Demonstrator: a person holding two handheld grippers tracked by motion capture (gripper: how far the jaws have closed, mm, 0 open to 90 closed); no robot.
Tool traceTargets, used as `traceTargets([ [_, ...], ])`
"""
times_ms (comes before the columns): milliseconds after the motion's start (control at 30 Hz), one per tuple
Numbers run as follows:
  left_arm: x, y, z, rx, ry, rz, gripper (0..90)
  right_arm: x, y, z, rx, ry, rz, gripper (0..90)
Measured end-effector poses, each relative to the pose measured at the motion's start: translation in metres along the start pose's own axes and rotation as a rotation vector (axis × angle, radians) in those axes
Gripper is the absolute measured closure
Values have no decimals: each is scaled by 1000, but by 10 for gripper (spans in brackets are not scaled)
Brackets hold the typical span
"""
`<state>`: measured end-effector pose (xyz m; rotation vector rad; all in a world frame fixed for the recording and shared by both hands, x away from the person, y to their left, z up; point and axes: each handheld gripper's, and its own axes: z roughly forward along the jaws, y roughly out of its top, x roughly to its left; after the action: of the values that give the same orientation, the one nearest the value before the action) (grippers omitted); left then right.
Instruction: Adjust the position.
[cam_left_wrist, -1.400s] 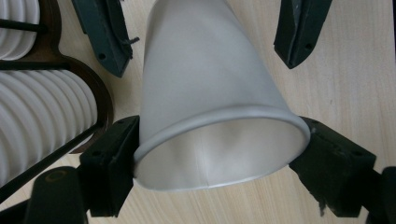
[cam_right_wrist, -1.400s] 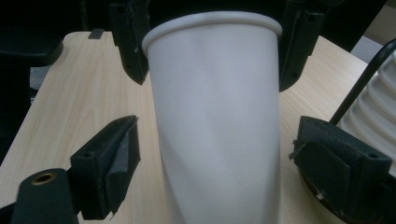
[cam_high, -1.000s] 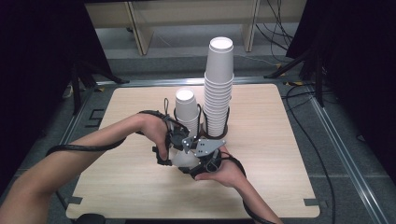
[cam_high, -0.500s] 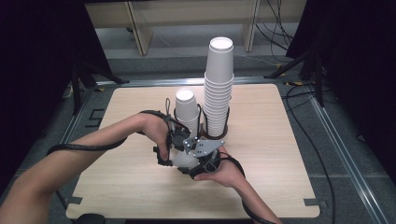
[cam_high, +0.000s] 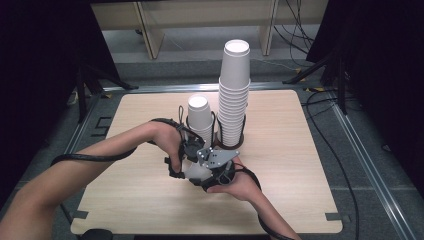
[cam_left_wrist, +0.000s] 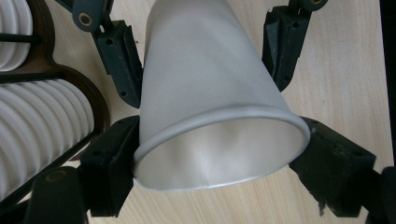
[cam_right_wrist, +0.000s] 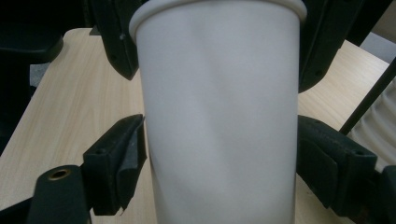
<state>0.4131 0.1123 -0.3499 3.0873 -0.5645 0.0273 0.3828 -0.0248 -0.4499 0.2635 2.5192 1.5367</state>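
Between both grippers' fingers: smooth white paper cup (cam_left_wrist: 205, 93), tapered, rolled rim.

A plain white cup (cam_left_wrist: 205, 93) sits between black tongs (cam_left_wrist: 219, 158) over a pale wood-grain table (cam_high: 300, 150).

Two cup stacks (cam_high: 234, 95), one loose cup (cam_left_wrist: 210, 98)

We are seeing a tall stack of cups (cam_high: 234, 95) standing beside a shorter stack (cam_high: 199, 120) in a holder (cam_high: 235, 146) on the table (cam_high: 300, 165).
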Motion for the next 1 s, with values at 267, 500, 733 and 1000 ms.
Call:
traceTargets([
  [267, 0, 2, -1, 3, 14, 18, 194, 2, -1, 1, 22, 10, 22, 232],
  [500, 0, 3, -1, -3, 3, 25, 194, 1, -2, 2, 10, 6, -2, 243],
  [733, -7, 0, 0, -94, 36, 0, 125, 0, -3, 3, 1, -3, -49, 234],
  [1000, -10, -4, -7, -218, 131, -4, 1, 1, -7, 1, -7, -32, -27, 235],
])
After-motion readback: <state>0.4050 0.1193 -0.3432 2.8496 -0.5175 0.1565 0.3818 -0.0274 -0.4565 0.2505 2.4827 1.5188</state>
